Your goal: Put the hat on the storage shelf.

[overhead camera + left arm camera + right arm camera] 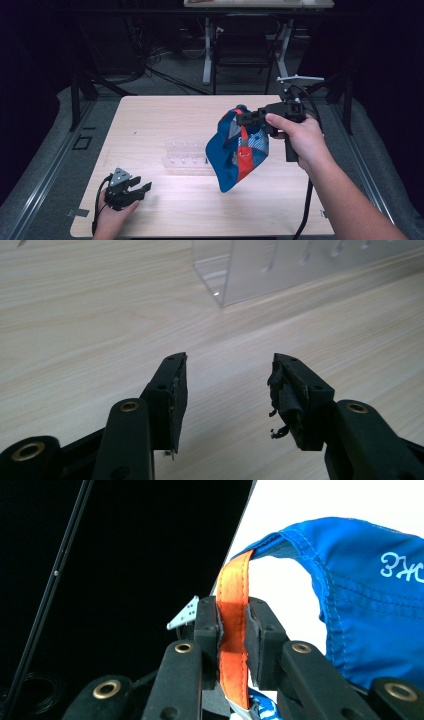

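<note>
Right claw (234,630) pinches my cap's (239,150) orange strap (235,605) to hoist it; left claw (227,390) rests open, empty, on the counter (165,115).

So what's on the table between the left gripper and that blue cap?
A clear plastic rack, seen in the high view, sits between the left gripper and the cap.

The left hand-held gripper (131,190) sits low at the near left, the hand (112,217) wrapped around its rear, its jaws standing apart with nothing between them. The right forearm reaches in from the lower right, the hand (298,137) holding the right hand-held gripper (243,118) raised and pointing leftward, its jaws pinched tight on an orange strap (233,630).
</note>
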Action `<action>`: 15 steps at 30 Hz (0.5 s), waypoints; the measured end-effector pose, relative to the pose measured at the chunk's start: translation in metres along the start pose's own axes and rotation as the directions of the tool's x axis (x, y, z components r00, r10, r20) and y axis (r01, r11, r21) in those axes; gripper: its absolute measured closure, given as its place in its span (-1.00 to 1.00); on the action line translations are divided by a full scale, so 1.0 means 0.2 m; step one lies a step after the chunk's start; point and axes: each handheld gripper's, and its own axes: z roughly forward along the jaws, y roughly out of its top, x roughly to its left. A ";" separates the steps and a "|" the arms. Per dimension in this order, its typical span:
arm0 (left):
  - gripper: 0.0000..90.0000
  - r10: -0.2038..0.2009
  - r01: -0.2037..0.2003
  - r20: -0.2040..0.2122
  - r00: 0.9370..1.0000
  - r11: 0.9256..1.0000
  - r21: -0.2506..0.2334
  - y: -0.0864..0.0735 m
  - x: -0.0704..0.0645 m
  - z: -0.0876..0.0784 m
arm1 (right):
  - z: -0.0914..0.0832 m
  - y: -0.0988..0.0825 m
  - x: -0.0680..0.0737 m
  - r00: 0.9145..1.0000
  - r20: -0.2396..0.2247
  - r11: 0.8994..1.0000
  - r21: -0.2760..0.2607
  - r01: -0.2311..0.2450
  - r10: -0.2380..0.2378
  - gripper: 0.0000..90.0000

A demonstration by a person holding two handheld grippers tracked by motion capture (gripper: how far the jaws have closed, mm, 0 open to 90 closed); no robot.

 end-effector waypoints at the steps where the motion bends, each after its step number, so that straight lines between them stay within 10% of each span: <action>1: 0.09 0.010 -0.010 0.006 1.000 1.000 -0.008 0.01 -0.02 0.00 | 0.01 0.01 0.01 1.000 0.000 1.000 0.001 0.004 -0.004 0.72; 15: -0.03 0.120 -0.114 0.047 0.992 0.986 -0.118 0.20 -0.25 -0.02 | 0.15 0.12 0.09 1.000 0.002 1.000 -0.004 0.025 -0.025 0.72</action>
